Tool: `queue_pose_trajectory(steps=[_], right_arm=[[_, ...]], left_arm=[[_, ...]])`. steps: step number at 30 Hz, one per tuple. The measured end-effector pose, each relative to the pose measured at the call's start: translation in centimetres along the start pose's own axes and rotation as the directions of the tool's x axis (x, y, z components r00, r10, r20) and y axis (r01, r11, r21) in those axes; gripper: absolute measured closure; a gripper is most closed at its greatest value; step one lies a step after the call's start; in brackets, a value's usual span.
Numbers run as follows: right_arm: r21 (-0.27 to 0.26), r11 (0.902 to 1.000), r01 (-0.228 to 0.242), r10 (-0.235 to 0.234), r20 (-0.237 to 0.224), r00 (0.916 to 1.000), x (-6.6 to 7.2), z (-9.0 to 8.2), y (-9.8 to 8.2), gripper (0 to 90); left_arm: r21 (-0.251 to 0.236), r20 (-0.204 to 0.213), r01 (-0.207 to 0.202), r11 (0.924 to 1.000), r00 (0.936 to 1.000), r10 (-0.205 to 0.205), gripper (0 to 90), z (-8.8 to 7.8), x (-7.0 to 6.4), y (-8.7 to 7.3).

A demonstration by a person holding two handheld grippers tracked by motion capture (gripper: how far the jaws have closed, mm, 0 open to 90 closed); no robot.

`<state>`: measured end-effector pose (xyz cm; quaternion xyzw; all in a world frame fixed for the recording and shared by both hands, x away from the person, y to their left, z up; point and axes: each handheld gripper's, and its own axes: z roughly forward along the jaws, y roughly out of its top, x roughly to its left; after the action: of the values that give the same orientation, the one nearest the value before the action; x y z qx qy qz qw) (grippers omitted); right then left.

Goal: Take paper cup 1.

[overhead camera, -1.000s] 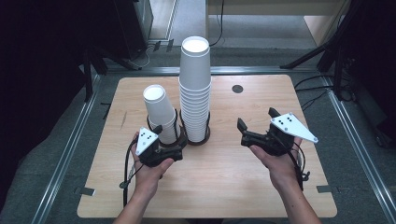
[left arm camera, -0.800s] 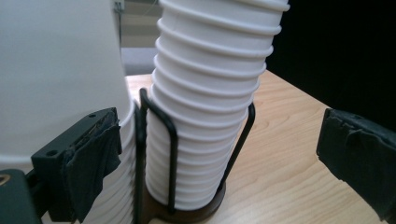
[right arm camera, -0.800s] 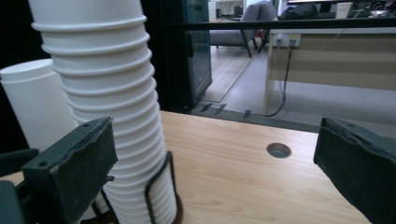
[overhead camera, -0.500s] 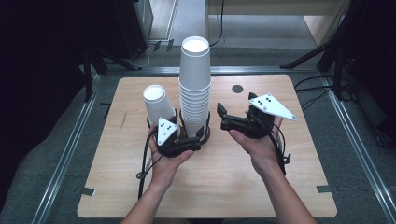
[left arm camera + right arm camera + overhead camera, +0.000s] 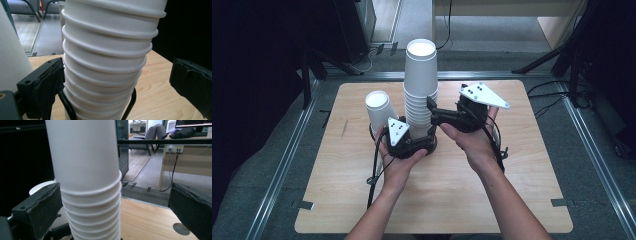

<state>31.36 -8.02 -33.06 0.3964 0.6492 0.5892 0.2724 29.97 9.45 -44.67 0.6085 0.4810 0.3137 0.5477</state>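
Both your grippers' fingers are spread around the cup stack (image 5: 421, 85), left gripper (image 5: 424, 145) low, right gripper (image 5: 430, 111) higher; squeeze off-centre and the stack may topple toward the counter's (image 5: 522, 190) far edge.

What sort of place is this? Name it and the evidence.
Probably an office or lab recording station: grey office chairs, a wooden desk with trailing cables, and a light wooden worktable framed by metal floor rails.

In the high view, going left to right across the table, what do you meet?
Single upturned white cup → left gripper low at the tall cup stack's base → tall cup stack → right gripper higher up on the stack's right side.
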Motion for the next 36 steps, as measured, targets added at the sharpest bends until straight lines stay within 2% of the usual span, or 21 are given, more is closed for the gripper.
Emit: queue_pose_trajectory(steps=[9,10,11,15,18,19,20,23,26,27,36], right_arm=[[0.013,0.9999,-0.004,0.005,-0.031,0.9995,1.6,2.4,0.8,0.0],[0.013,0.9999,-0.002,0.003,-0.028,0.9996,1.8,2.7,0.9,0.0],[0.012,0.9999,-0.007,0.007,-0.043,0.9990,2.1,3.4,1.0,0.0],[0.018,0.9998,-0.008,0.009,-0.037,0.9993,2.4,4.6,1.2,0.0],[0.014,0.9998,-0.013,0.014,-0.040,0.9991,2.5,5.2,1.3,0.7],[0.013,0.9998,-0.012,0.013,-0.034,0.9994,2.6,5.4,1.4,1.9],[0.000,1.0000,-0.005,0.005,-0.005,1.0000,2.8,5.7,1.3,6.0],[-0.001,1.0000,-0.005,0.005,0.002,1.0000,2.9,5.9,1.2,6.8],[-0.012,0.9999,0.000,0.000,-0.004,1.0000,2.8,5.9,1.2,9.5],[-0.024,0.9993,0.030,-0.030,0.002,0.9995,3.1,5.7,1.3,10.5],[-0.063,0.9979,0.010,-0.011,-0.007,0.9999,3.2,5.2,2.8,11.6]], left_arm=[[-0.002,-0.023,0.003,1.0000,0.9997,-0.003,0.1,0.9,0.0,-0.1],[-0.006,-0.028,-0.006,1.0000,0.9996,0.006,0.1,1.0,0.0,-0.2],[-0.013,-0.040,-0.013,0.9998,0.9991,0.012,0.7,1.2,0.0,-0.1],[-0.036,-0.056,-0.028,0.9990,0.9981,0.025,0.7,1.2,-0.1,-0.1],[-0.034,-0.056,-0.027,0.9990,0.9981,0.025,2.4,1.3,-0.2,-0.1],[-0.036,-0.072,-0.034,0.9988,0.9969,0.032,2.4,1.3,-0.2,-0.1],[-0.039,-0.075,-0.033,0.9987,0.9967,0.030,5.9,1.3,-0.1,-0.1],[-0.037,-0.085,-0.046,0.9982,0.9955,0.043,6.5,1.3,-0.1,-0.1],[-0.039,-0.078,-0.038,0.9985,0.9964,0.034,7.8,1.3,0.0,-0.1],[-0.040,-0.079,-0.038,0.9985,0.9963,0.035,7.9,1.3,0.0,-0.1],[-0.033,-0.079,-0.035,0.9988,0.9963,0.033,8.0,1.2,-0.1,-0.1]])
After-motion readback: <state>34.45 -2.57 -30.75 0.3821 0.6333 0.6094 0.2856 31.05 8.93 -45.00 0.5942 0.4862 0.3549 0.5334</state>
